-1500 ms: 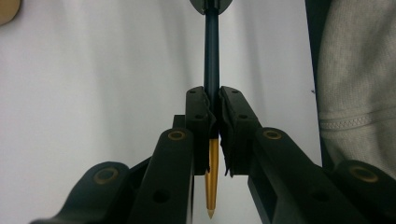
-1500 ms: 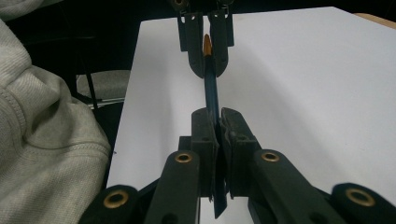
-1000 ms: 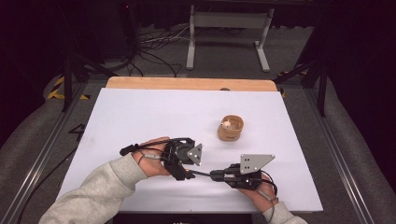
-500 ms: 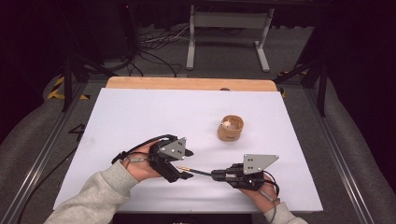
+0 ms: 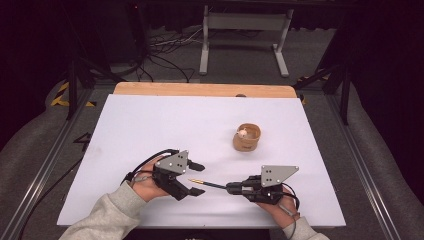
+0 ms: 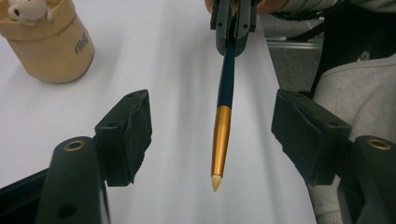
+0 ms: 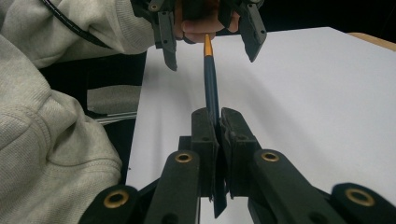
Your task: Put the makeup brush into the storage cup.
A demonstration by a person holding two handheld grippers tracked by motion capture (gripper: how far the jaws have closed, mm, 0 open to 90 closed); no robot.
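A dark blue pen (image 5: 212,185) with a gold front and a pale tip lies level just above the white table sheet (image 5: 175,125). My right gripper (image 5: 231,187) is shut on its rear end, seen close in the right gripper view with the jaws pressed on the pen (image 7: 211,84). My left gripper (image 5: 199,179) faces it from the left. Its jaws have just been opening and now stand wide, with the pen's gold front (image 6: 220,135) between them and touching neither pad. The right gripper (image 6: 233,42) shows at the far end of the pen.
A small tan wooden cup (image 5: 246,137) with a white figure in it stands beyond the grippers, right of centre. A bare wooden strip (image 5: 200,89) runs along the table's far edge. Grey sleeves come in at the near edge.
My left gripper has drawn back to the left along the pen and its jaws have spread. The pen's gold front now shows bare. The right gripper has held still.
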